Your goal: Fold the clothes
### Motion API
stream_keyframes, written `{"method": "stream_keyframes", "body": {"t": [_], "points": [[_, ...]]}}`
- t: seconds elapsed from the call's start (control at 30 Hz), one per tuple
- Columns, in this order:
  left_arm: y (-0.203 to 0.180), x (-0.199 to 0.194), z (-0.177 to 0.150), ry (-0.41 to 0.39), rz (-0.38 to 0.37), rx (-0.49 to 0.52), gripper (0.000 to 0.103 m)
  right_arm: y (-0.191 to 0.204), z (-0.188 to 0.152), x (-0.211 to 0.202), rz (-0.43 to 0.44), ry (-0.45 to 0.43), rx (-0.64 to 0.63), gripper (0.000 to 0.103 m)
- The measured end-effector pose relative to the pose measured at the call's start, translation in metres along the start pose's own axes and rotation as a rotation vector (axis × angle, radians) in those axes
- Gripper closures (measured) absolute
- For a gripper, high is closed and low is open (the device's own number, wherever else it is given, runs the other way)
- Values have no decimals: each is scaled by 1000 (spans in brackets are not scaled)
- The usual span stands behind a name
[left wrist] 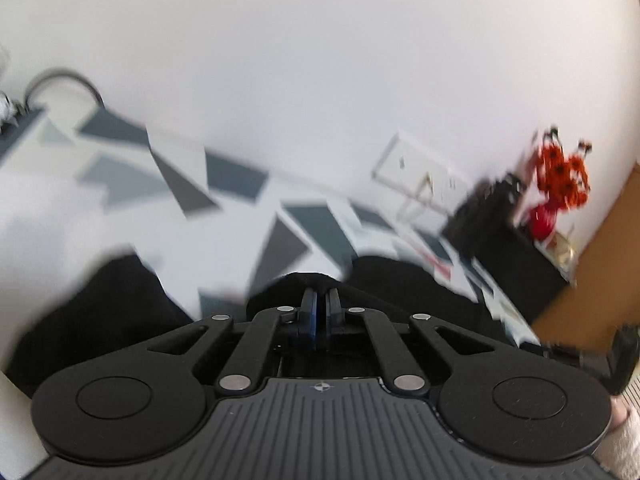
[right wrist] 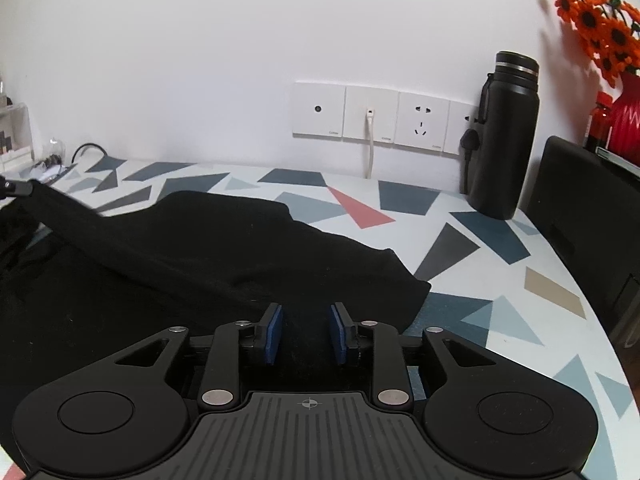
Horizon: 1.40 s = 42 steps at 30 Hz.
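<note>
Only your right wrist view was sharp: one black garment [right wrist: 208,256] lay at centre-left on the patterned table [right wrist: 500,320], one black flask [right wrist: 506,136] at upper right. Your right gripper [right wrist: 305,332] stood wide over its near edge. In the blurred left view, your left gripper [left wrist: 320,312] was pinched narrow on that cloth.

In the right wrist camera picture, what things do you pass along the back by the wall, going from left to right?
Black cable → wall sockets with a white cord plugged in → black bottle → red vase of orange flowers.
</note>
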State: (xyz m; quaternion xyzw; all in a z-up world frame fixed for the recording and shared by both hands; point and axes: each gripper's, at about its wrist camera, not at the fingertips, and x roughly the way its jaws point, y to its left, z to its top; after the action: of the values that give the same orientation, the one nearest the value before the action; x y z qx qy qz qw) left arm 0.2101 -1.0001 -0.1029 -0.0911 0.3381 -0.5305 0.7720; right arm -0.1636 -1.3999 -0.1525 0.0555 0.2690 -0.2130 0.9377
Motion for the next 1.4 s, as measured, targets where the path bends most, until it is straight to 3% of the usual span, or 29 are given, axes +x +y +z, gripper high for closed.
{"method": "stream_keyframes", "body": {"t": [0.2,0.33,0.57,1.0,1.07,1.1,1.13,1.27,1.4], "points": [[8,8,-11,72,36,-9,99,2,-3,-8,9,7,-29,75],[20,5,-18,67,28,-62,99,2,-6,-18,17,16,-44,75],[18,1,-25,74,22,-53,99,-9,-2,-39,11,-11,-41,75],[19,-3,-31,59,15,-81,99,29,-9,-8,9,103,-318,76],[19,-4,-31,49,16,-104,99,33,-9,0,-9,140,-353,87],[18,-5,-31,45,15,-120,99,35,-8,4,-18,159,-371,100],[20,-3,-29,50,2,-163,99,36,-8,7,-25,172,-383,100],[14,2,-8,16,-27,-236,99,20,12,-9,-64,31,-233,101],[-13,-11,26,-116,-100,-171,99,12,22,-31,-106,-107,-158,101]]}}
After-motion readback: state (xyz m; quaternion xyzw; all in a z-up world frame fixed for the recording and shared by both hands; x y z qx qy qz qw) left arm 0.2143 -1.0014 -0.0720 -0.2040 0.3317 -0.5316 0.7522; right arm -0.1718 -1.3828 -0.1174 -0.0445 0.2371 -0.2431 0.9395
